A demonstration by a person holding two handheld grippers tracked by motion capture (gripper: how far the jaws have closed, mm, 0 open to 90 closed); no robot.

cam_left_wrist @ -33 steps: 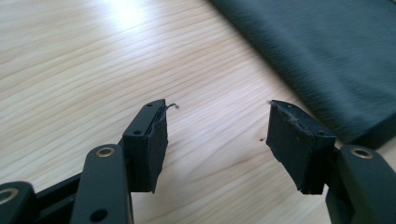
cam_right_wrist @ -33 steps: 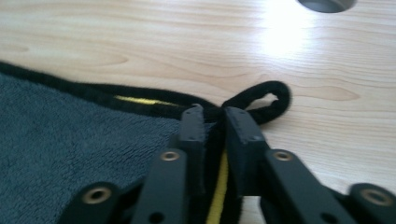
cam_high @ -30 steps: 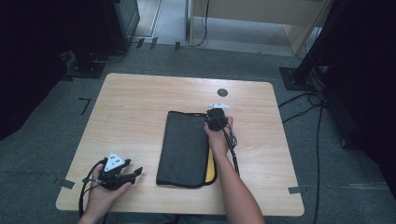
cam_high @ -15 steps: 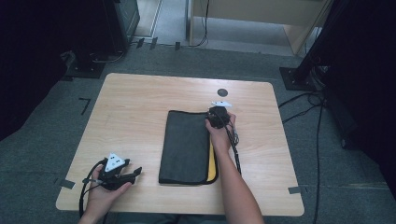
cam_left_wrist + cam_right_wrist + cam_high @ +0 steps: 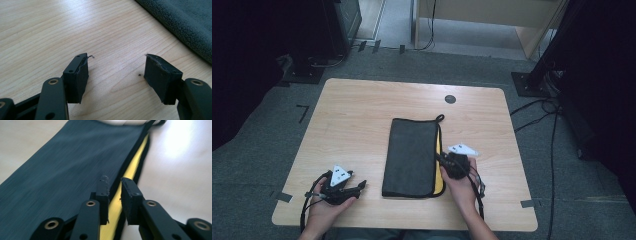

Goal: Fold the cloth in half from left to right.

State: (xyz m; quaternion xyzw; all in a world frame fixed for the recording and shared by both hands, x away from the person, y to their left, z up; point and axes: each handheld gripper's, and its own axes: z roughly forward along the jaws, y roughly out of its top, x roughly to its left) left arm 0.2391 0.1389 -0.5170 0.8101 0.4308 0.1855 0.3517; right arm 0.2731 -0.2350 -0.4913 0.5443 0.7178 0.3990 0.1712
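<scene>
While I watch from above, the dark cloth (image 5: pixel 412 156) lies mid-surface (image 5: pixel 362 115), my right gripper (image 5: pixel 446 162) at its yellow edge (image 5: pixel 439 177). Left gripper (image 5: pixel 116 72): fingers wide, empty, parked clear. Right gripper: fingers (image 5: pixel 130 195) just narrowing, slim gap, over the yellow.

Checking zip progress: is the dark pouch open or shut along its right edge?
Open. The pouch shows a yellow lining strip along that edge, beside the right gripper; it also shows in the right gripper view.

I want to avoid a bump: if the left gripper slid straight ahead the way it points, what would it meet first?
Probably the dark pouch: bare table lies ahead of the open left gripper, then the pouch's edge.
</scene>
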